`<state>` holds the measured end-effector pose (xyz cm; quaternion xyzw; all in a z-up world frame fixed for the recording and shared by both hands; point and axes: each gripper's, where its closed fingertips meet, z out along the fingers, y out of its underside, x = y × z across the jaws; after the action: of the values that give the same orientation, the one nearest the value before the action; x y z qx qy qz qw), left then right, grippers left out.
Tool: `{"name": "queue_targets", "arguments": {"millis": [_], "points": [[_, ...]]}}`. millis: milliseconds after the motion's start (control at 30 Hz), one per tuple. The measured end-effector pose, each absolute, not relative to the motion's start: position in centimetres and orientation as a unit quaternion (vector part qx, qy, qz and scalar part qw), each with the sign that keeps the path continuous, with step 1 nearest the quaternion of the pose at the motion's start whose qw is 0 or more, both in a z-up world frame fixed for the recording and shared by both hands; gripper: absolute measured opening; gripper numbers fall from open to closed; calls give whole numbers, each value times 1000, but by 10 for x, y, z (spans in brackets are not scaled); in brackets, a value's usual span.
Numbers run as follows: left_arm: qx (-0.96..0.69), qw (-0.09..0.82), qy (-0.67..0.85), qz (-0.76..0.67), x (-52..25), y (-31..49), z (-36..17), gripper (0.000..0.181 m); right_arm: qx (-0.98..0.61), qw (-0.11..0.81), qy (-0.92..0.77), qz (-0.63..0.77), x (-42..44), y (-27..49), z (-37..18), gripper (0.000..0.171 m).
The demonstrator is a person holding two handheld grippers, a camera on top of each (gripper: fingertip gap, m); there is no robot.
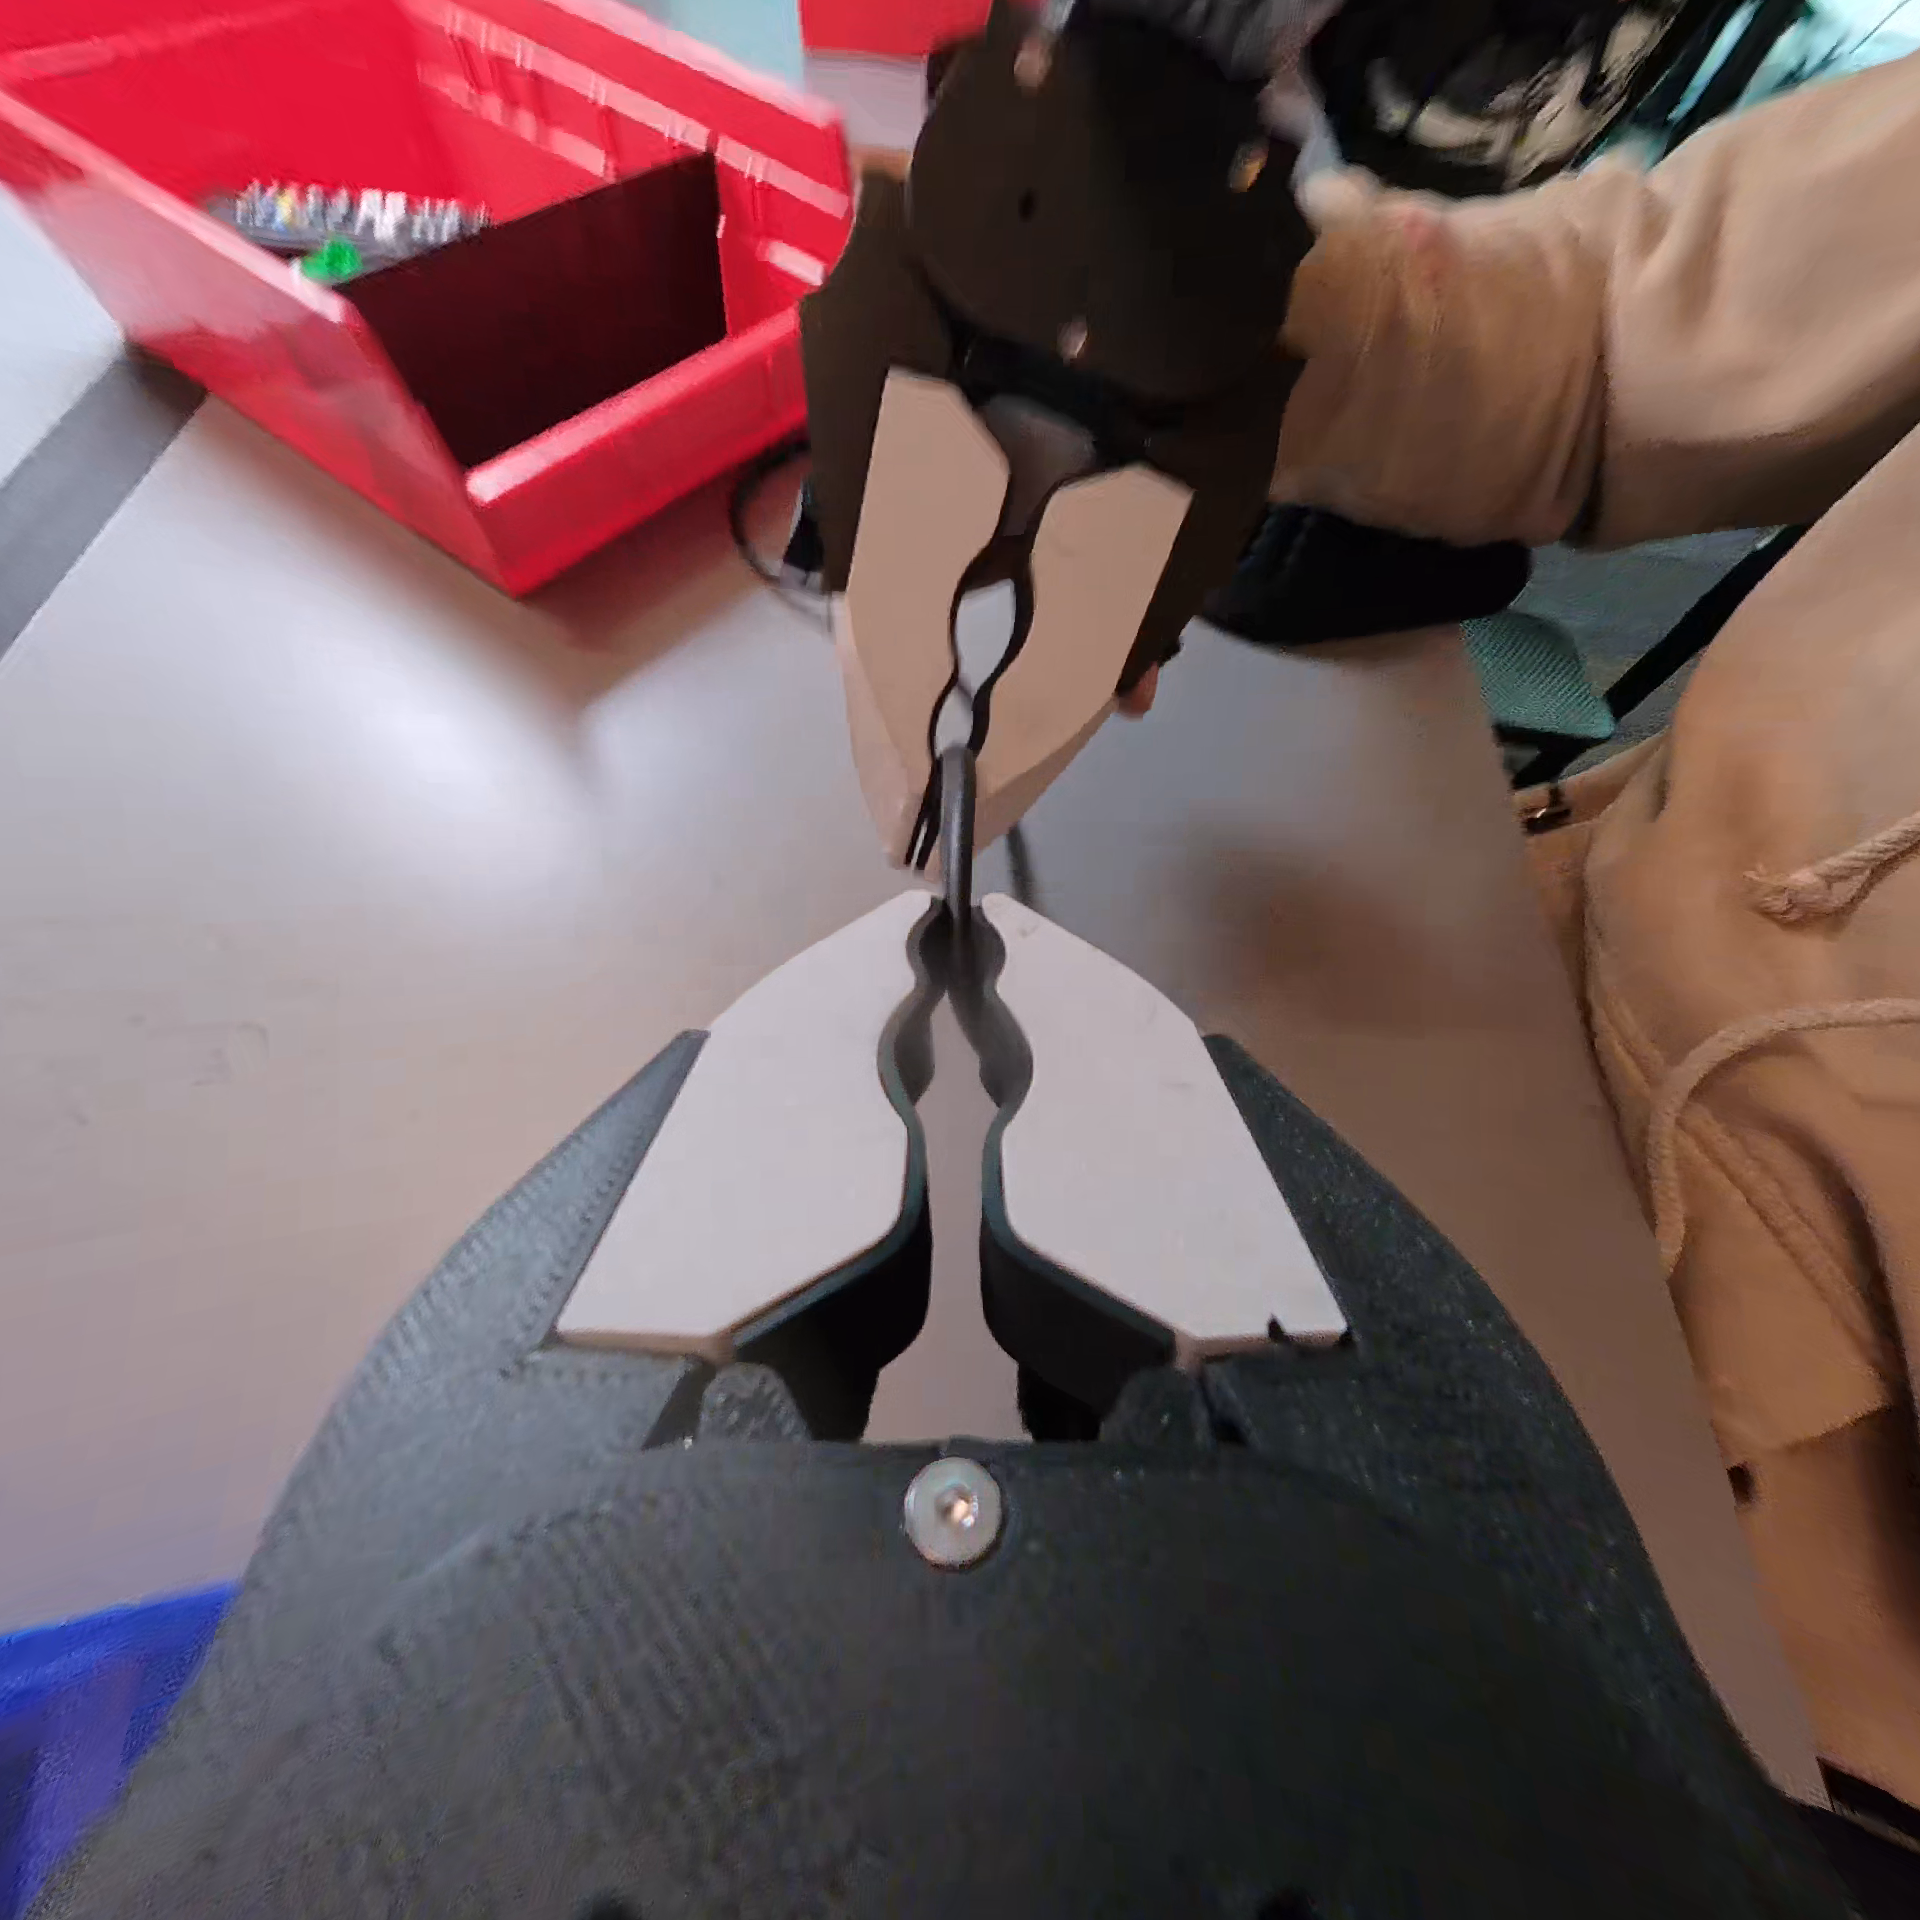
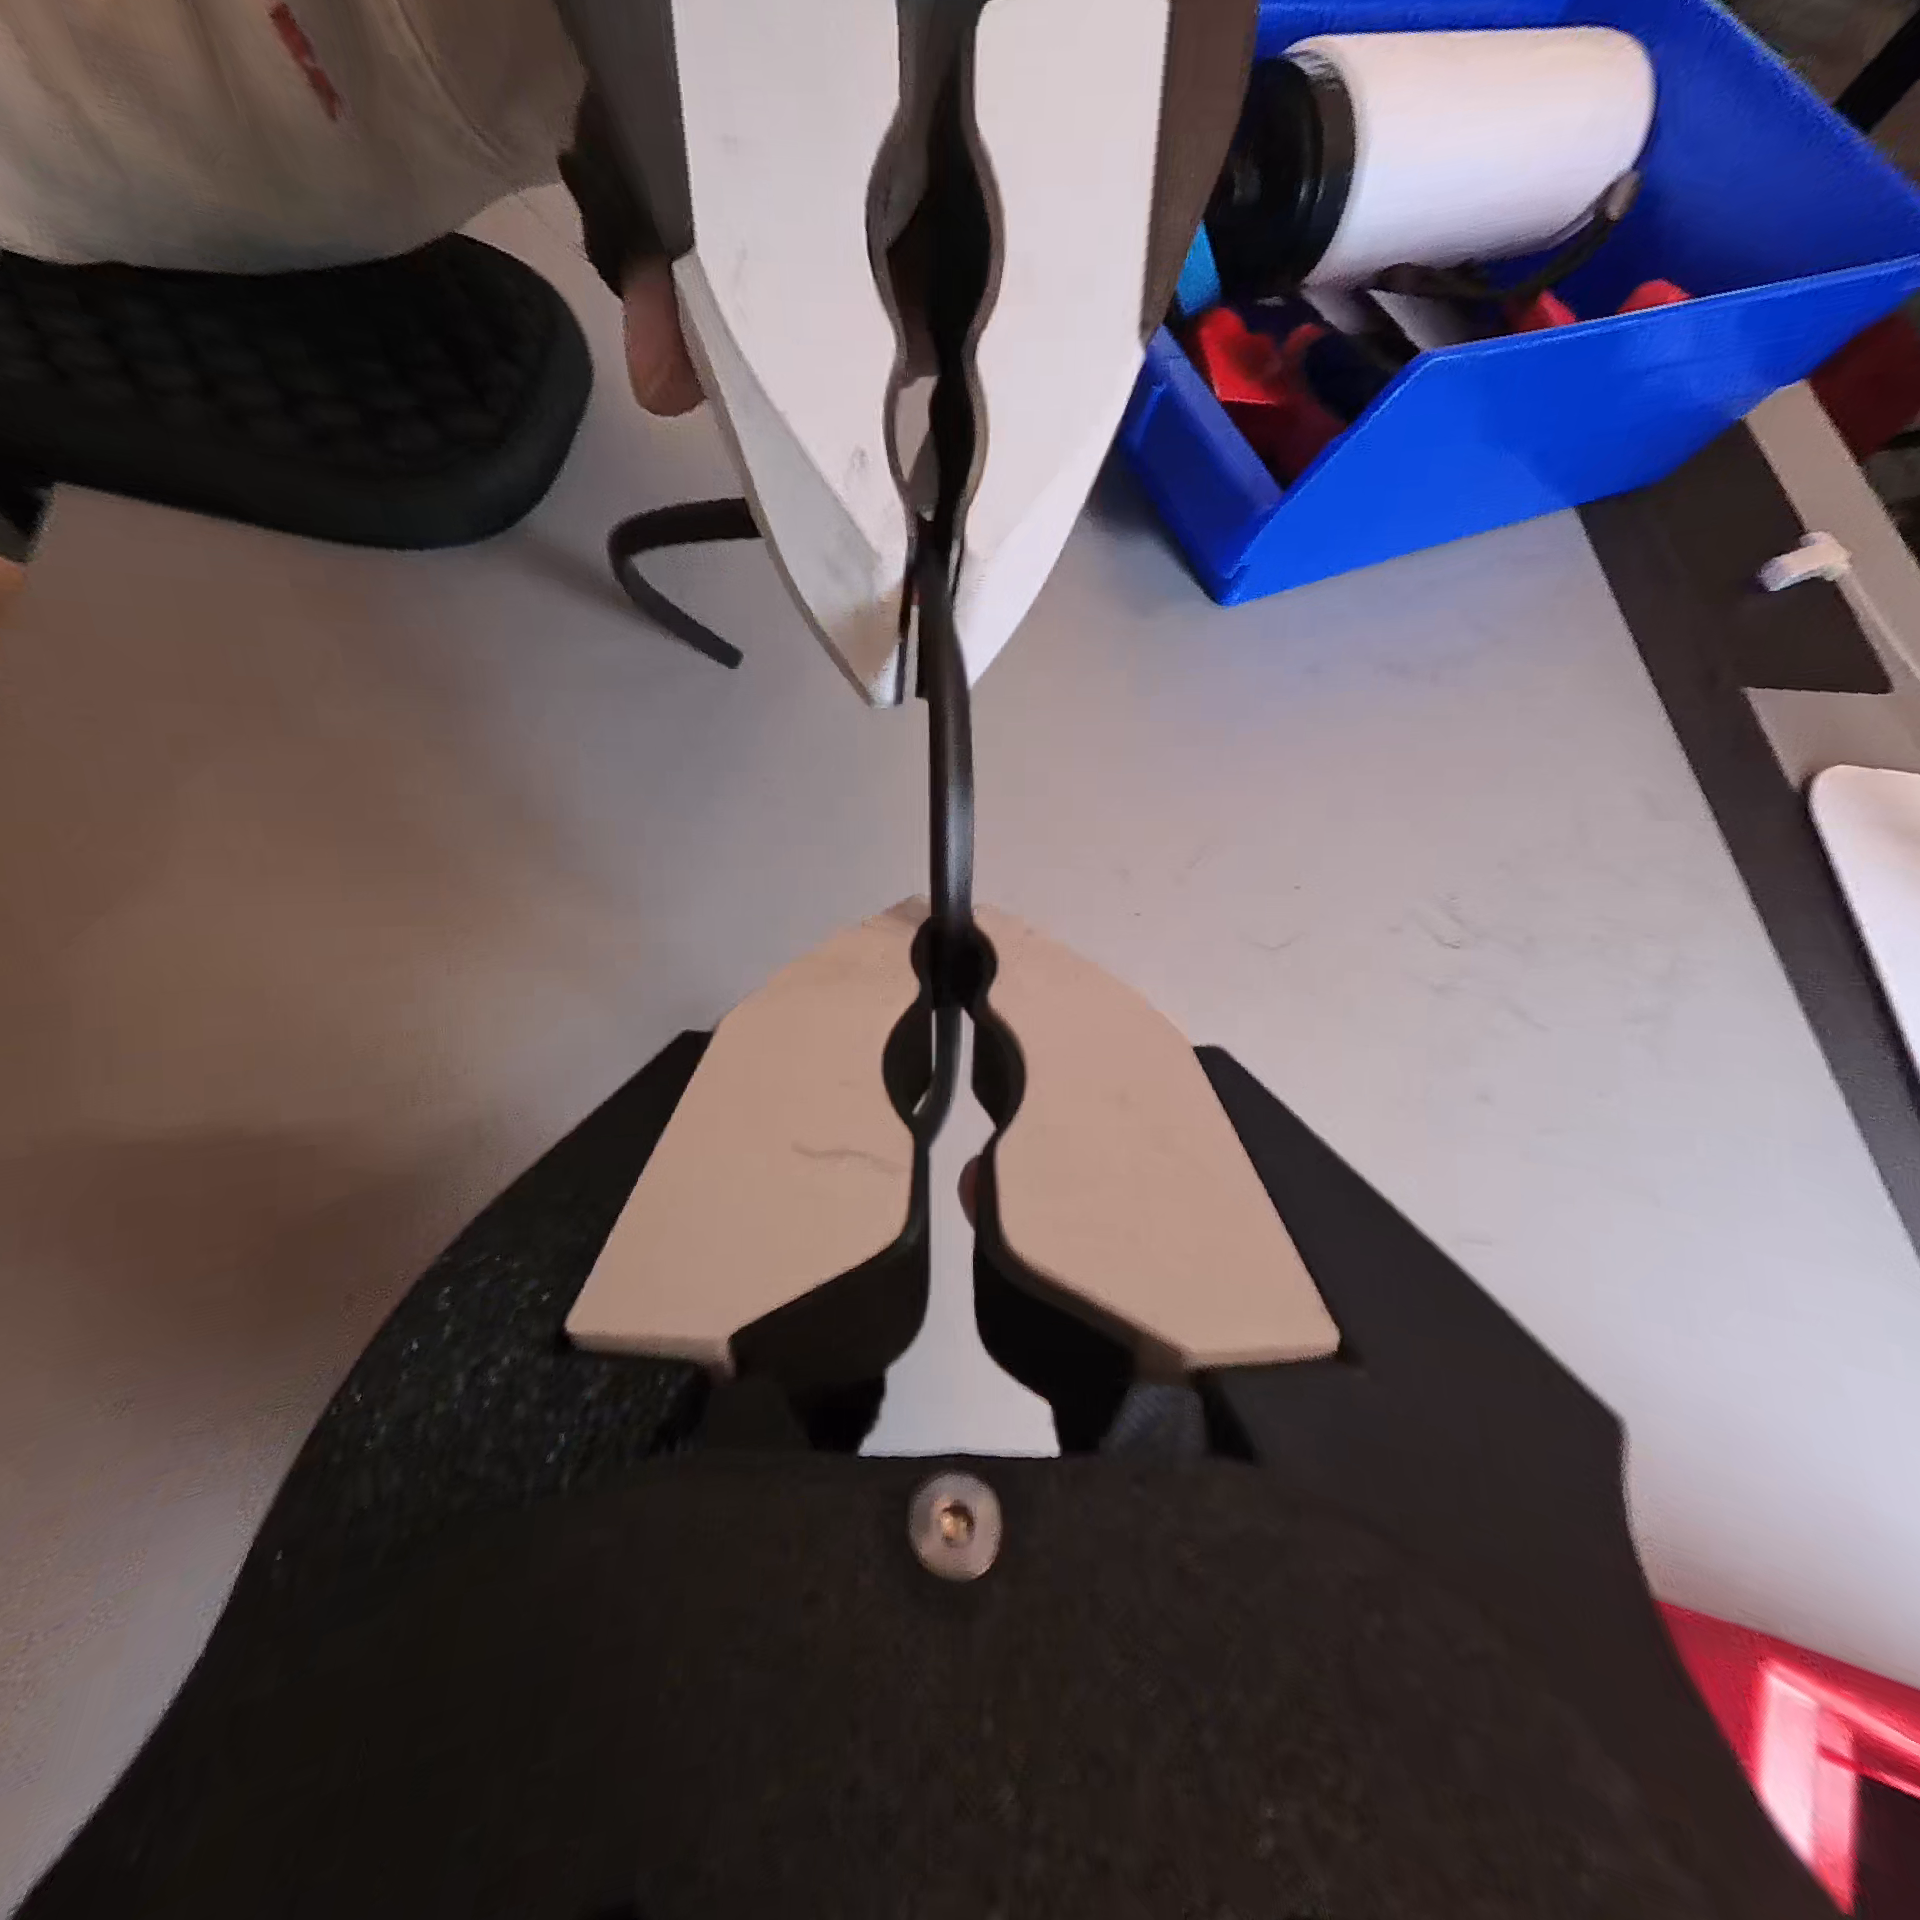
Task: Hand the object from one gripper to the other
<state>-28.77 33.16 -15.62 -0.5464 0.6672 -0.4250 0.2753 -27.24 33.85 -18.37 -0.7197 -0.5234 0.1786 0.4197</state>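
Observation:
A thin black curved band (image 1: 958, 821) spans the short gap between the two grippers, above the grey table (image 1: 312, 935). My left gripper (image 1: 956, 909) is shut on its near end. The right gripper (image 1: 940, 836) faces it from above, fingers closed around the band's other end. In the right wrist view my right gripper (image 2: 951, 914) is shut on the band (image 2: 948, 810). The left gripper (image 2: 925, 675) hangs opposite it, closed on the far end. Both hold the band at once.
A red bin (image 1: 582, 520) stands at the back left and a blue bin (image 2: 1558, 436) holds a white bottle (image 2: 1455, 156). Another black curved piece (image 2: 665, 582) lies on the table. A person's beige sleeve (image 1: 1558, 343) is at the right. The grippers are tip to tip, or close to it.

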Motion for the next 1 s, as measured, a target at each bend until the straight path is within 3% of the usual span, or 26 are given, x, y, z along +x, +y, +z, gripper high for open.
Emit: {"name": "queue_targets", "arguments": {"millis": [67,167,267,333,433,533,667,733,833,933,1000], "points": [[-567,263,672,-397,-294,339,-169,4,-731,404,-524,169,-271,341,-185,0],[-580,259,673,-379,-294,340,-173,25,-759,355,-525,149,-265,338,-190,0],[-569,273,702,-330,-290,334,-174,31,-767,338,-534,108,-267,336,-202,0],[-564,269,713,-318,-285,326,-176,29,-772,336,-528,110,-274,335,-205,0],[-565,277,715,-304,-280,324,-179,6,-775,335,-524,115,-278,334,-205,0],[-560,295,699,-333,-281,327,-168,5,-757,369,-520,140,-278,333,-191,0],[-547,315,657,-412,-287,333,-143,5,-738,396,-518,174,-268,335,-182,22],[-558,316,648,-412,-292,342,-145,5,-725,412,-521,185,-269,336,-182,4],[-597,293,650,-368,-300,359,-168,5,-745,400,-505,172,-263,341,-176,3],[-608,295,665,-319,-300,365,-174,30,-773,368,-507,94,-249,346,-176,3],[-591,310,681,-300,-296,361,-163,34,-777,363,-512,45,-243,350,-172,3]]}}
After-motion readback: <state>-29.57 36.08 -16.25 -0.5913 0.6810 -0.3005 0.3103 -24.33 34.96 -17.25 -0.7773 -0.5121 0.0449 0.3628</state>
